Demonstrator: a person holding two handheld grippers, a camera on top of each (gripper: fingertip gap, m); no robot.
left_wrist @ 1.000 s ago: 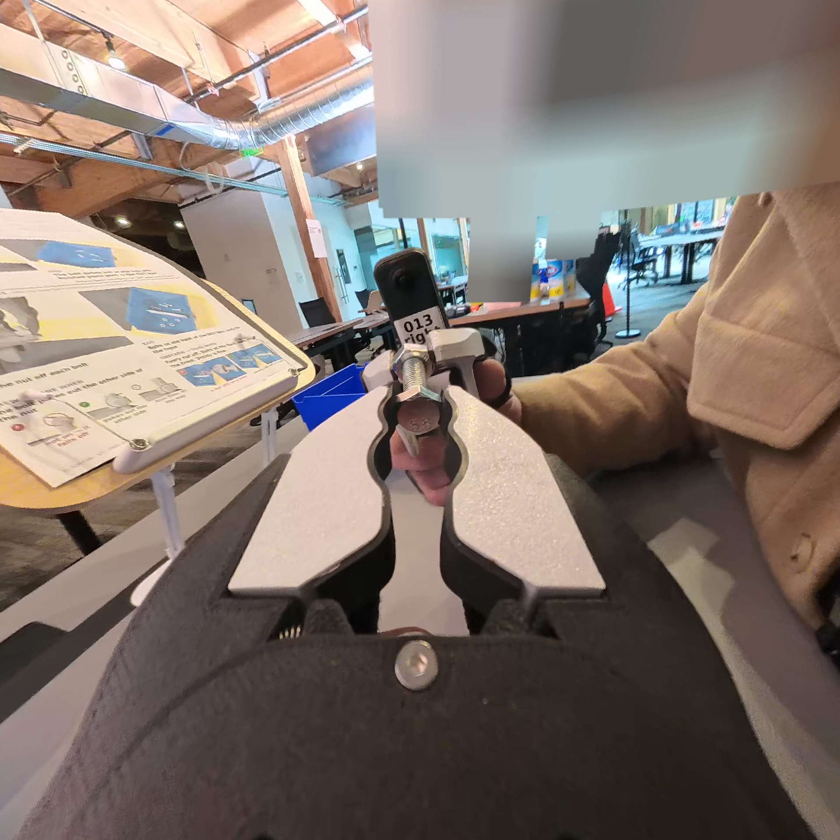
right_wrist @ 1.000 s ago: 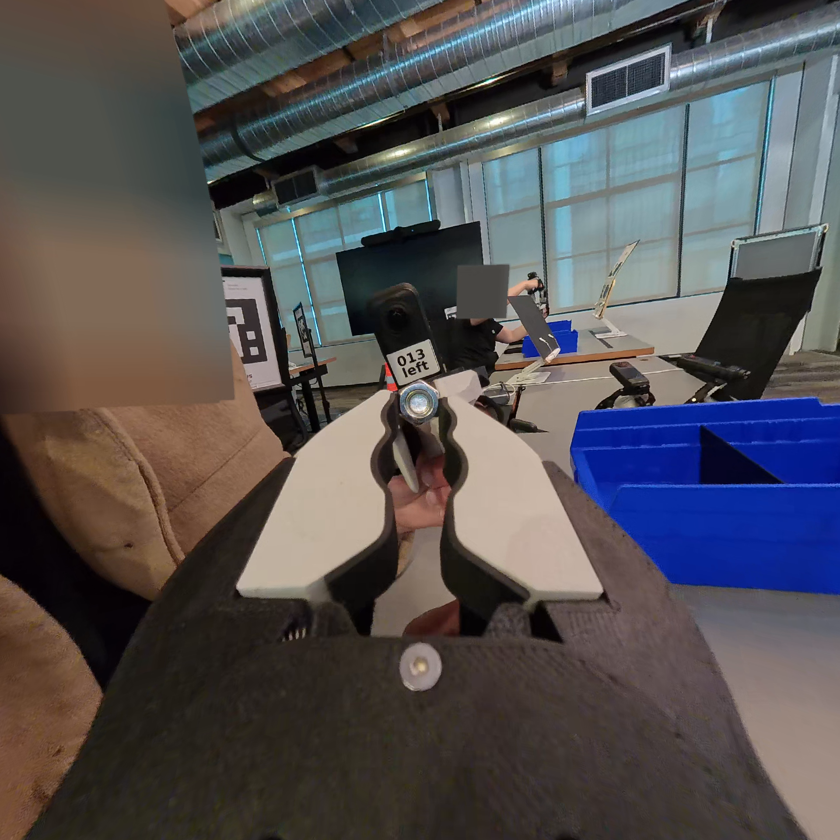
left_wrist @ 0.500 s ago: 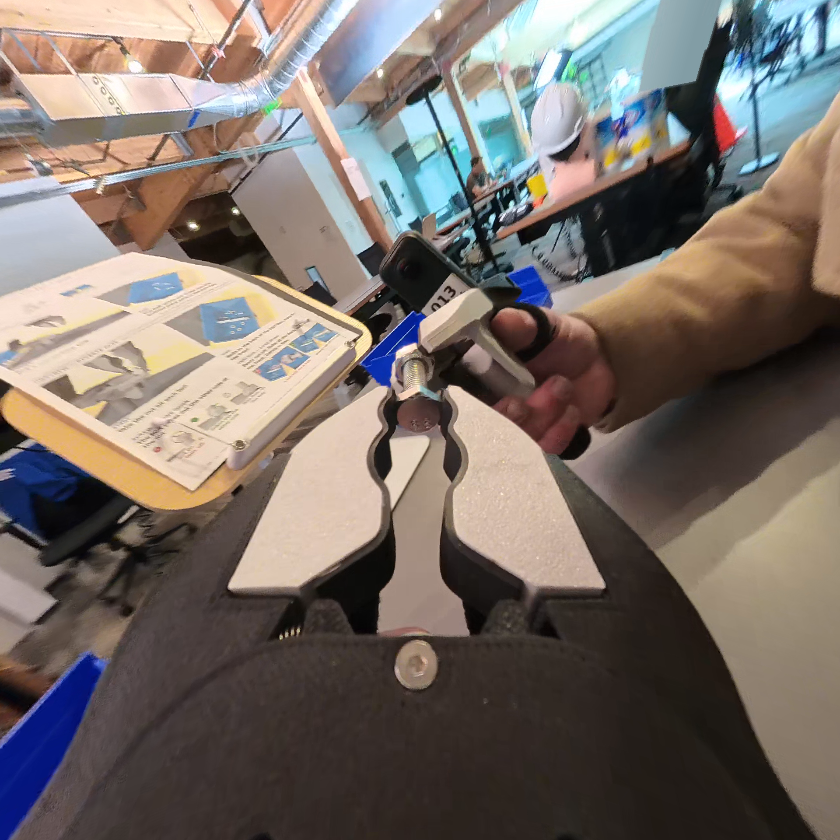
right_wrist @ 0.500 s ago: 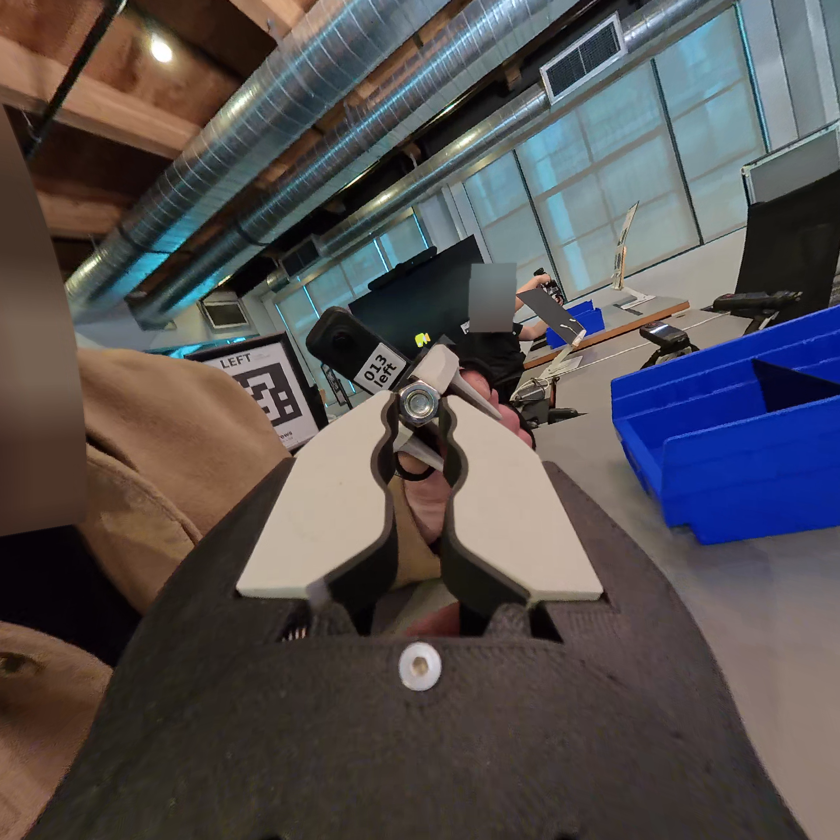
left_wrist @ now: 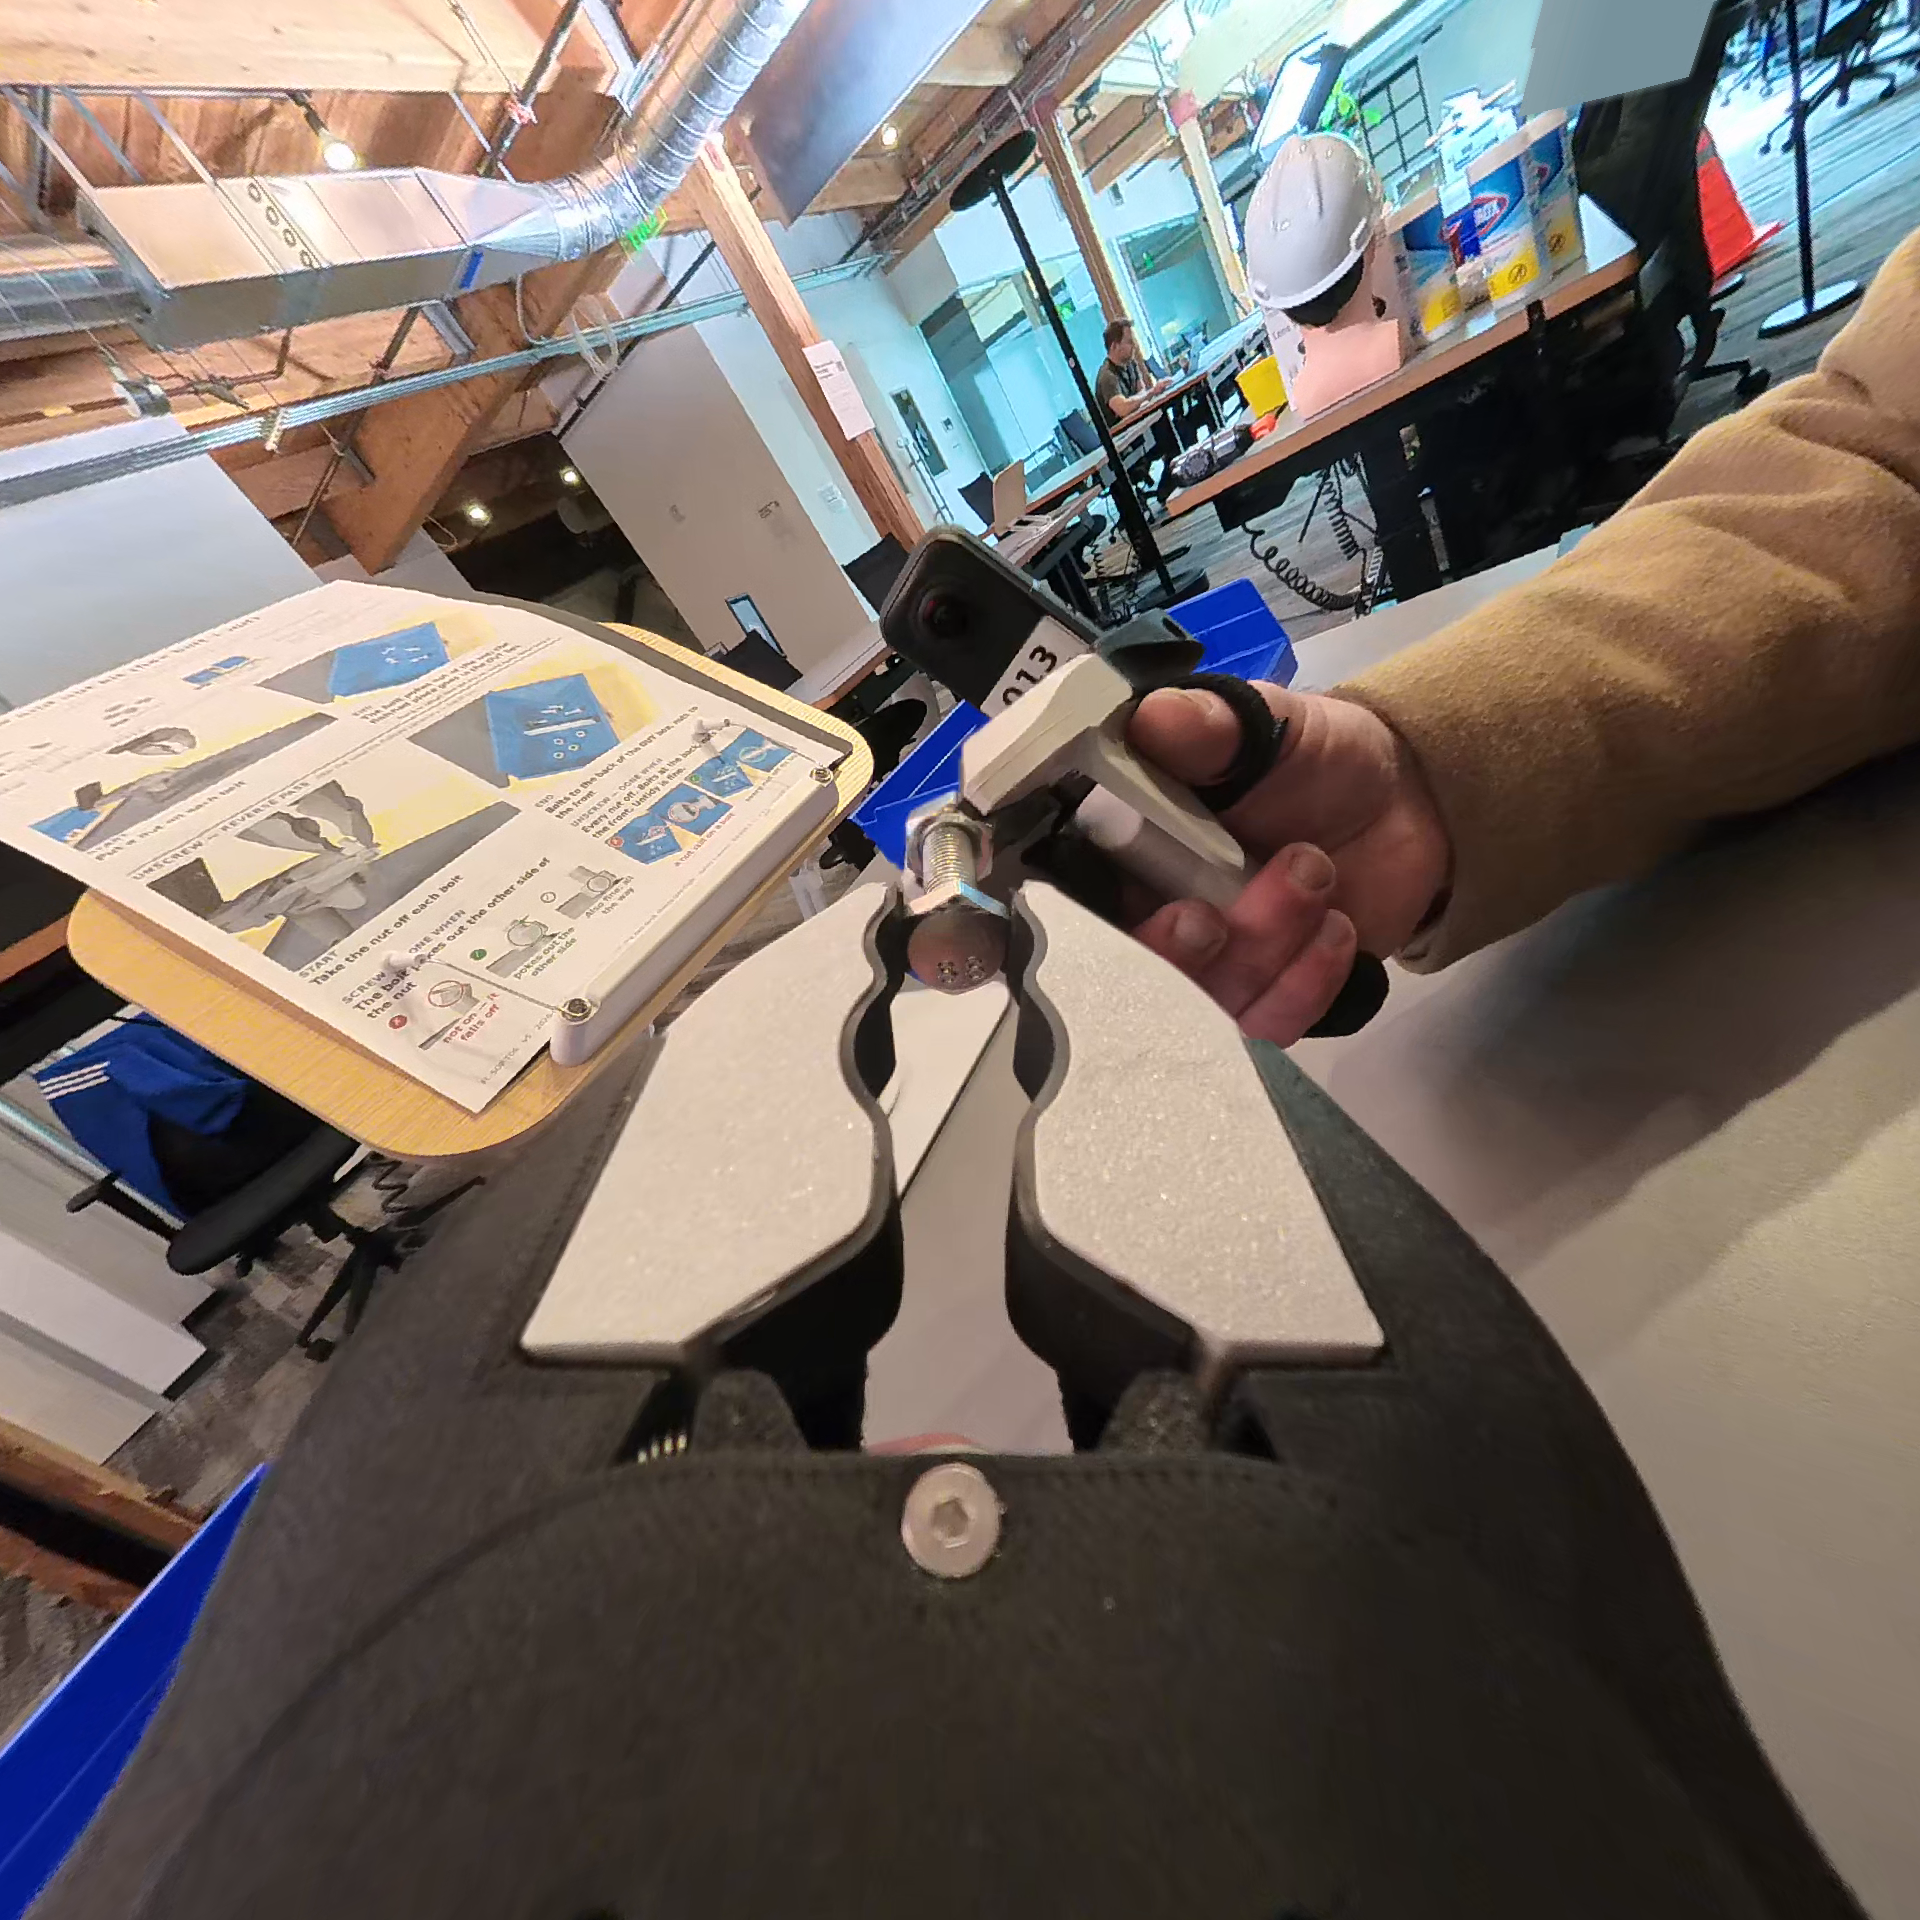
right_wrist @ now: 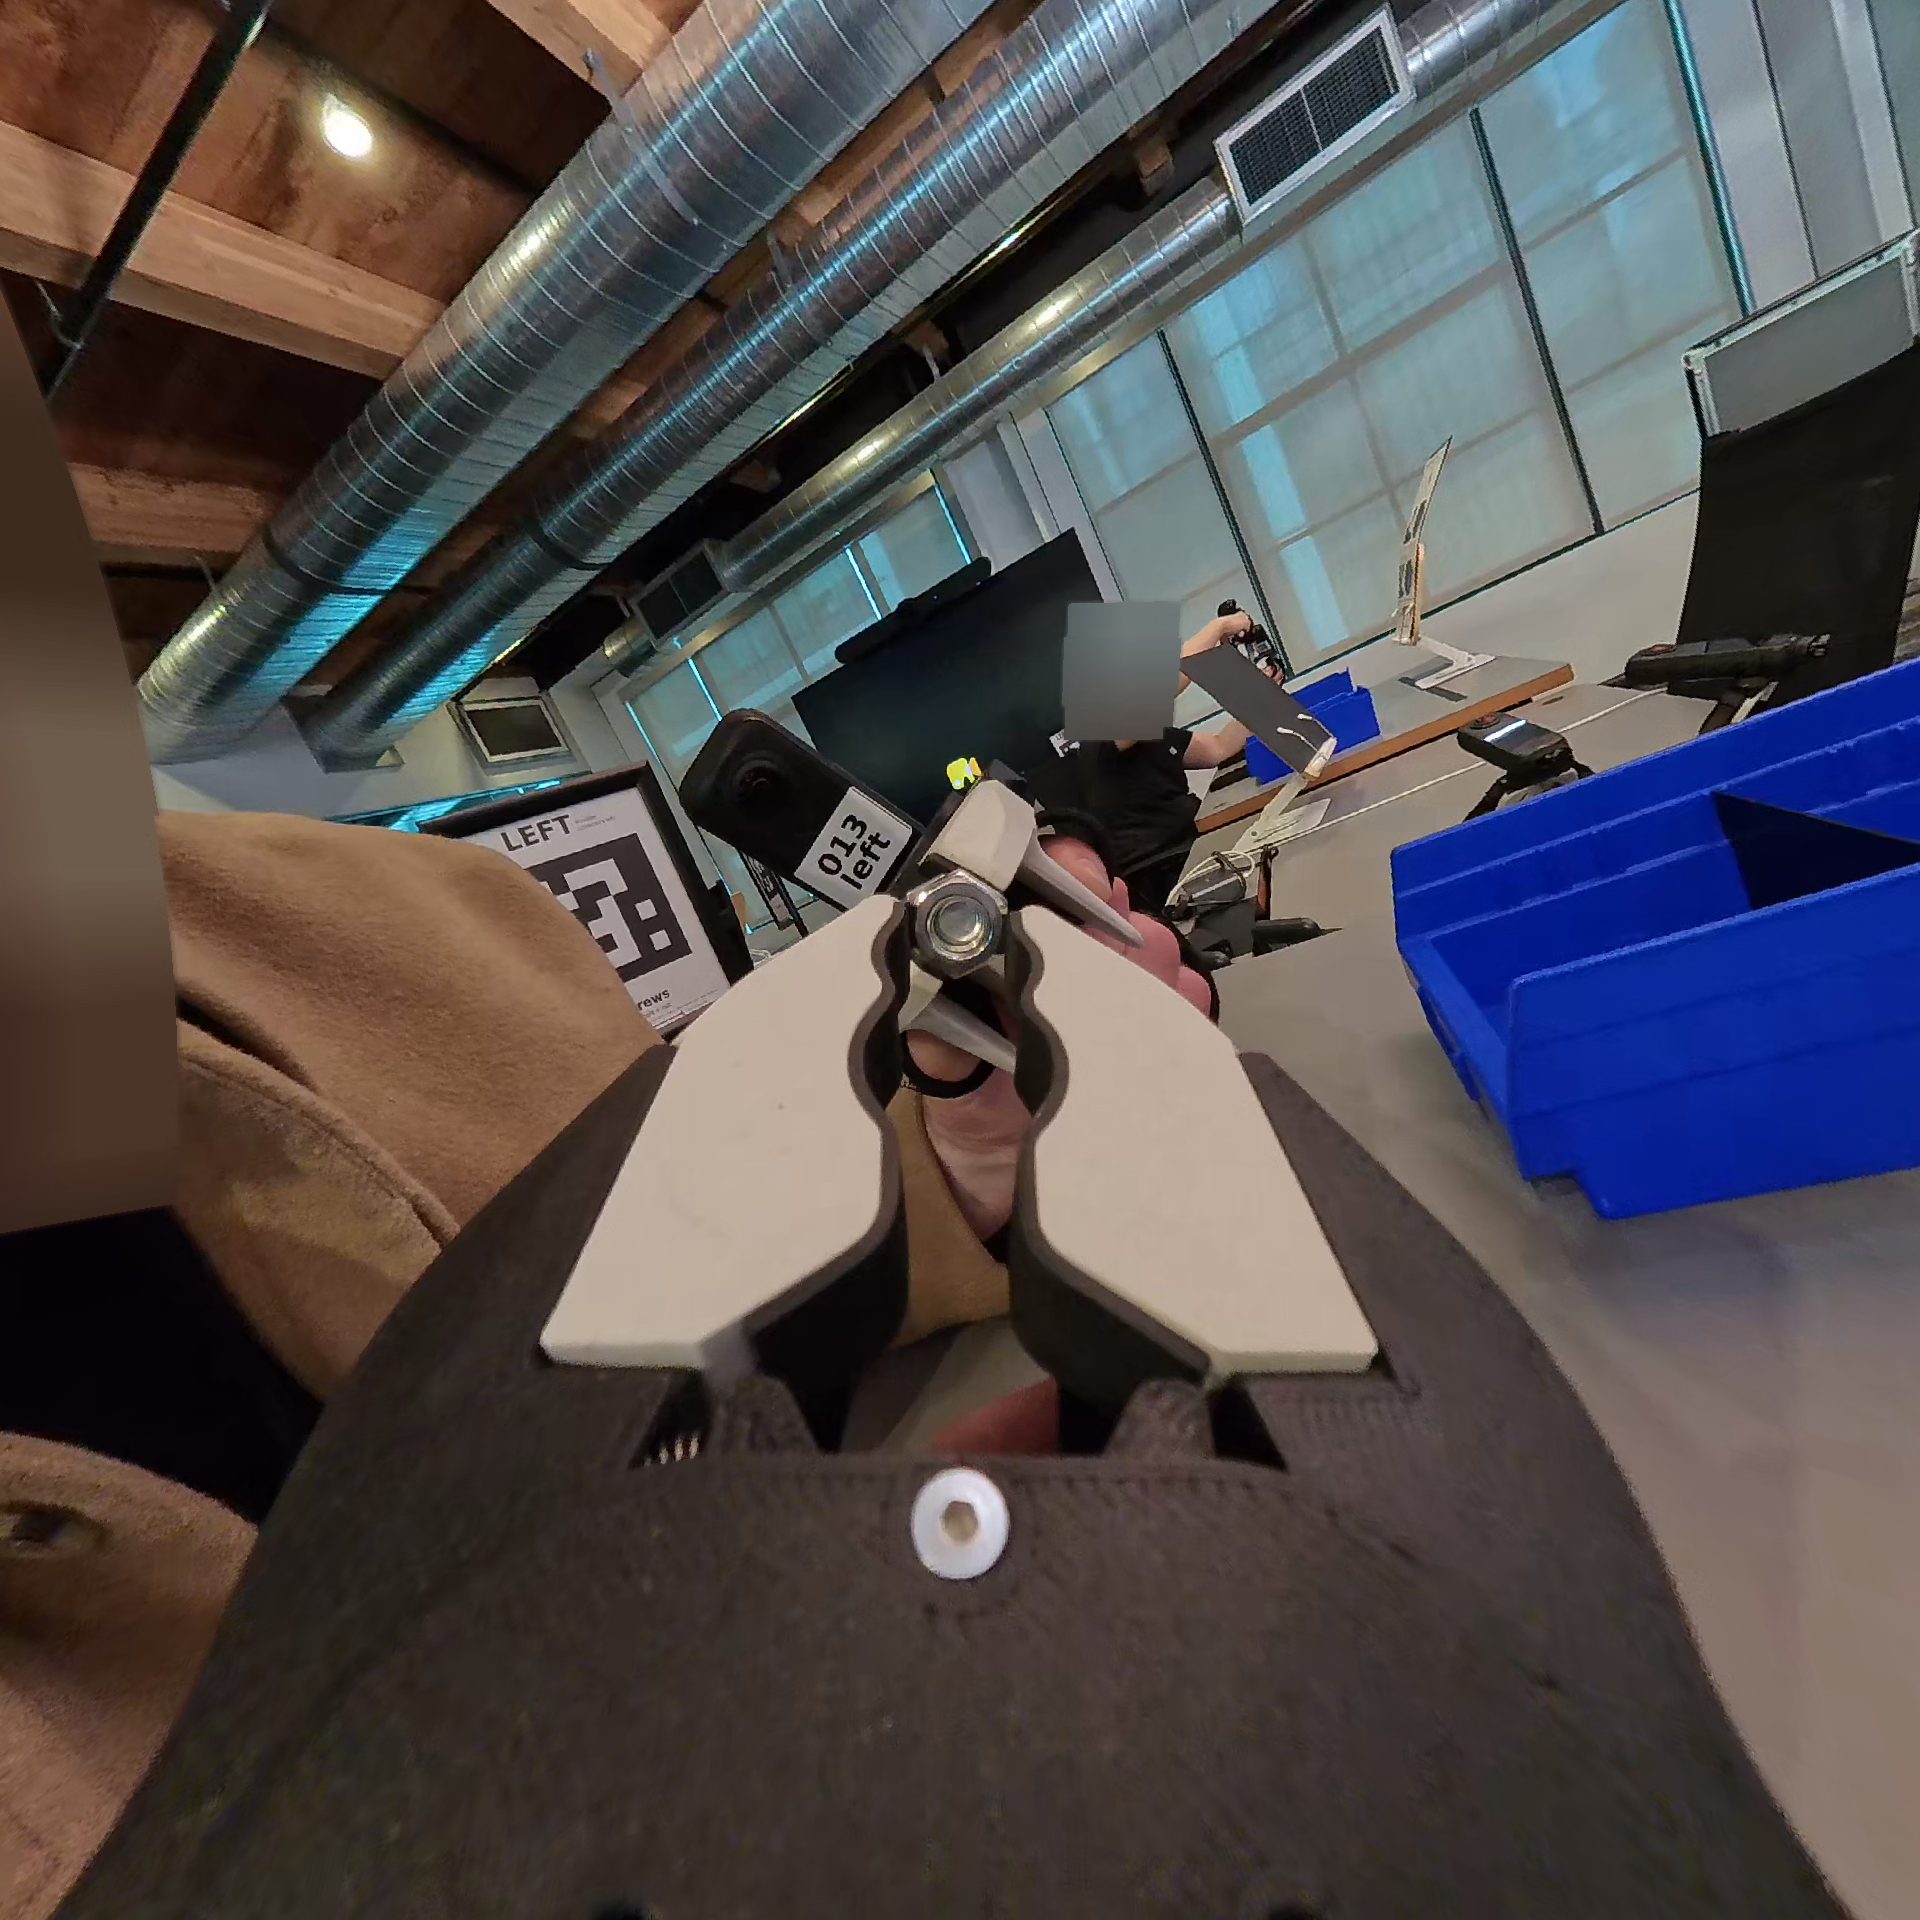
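My left gripper is shut on the hex head of a silver bolt, whose threaded shaft points away from me. My right gripper is shut on a silver hex nut that sits on the bolt's far end. The two grippers face each other tip to tip, held in the air above a grey table. The right gripper also shows in the left wrist view, held by a hand in a tan sleeve. The left gripper also shows in the right wrist view.
A wooden stand with a printed instruction sheet is at the left. A blue divided bin stands on the table to the right. Another blue bin lies behind. A person's tan coat is close by. Another person sits at a far table. My two grippers' fingertips are within a few centimetres of each other.
Both grippers have rolled and tilted together while staying shut on the bolt and nut; the views have swung, with the instruction stand and blue bin shifting in frame.
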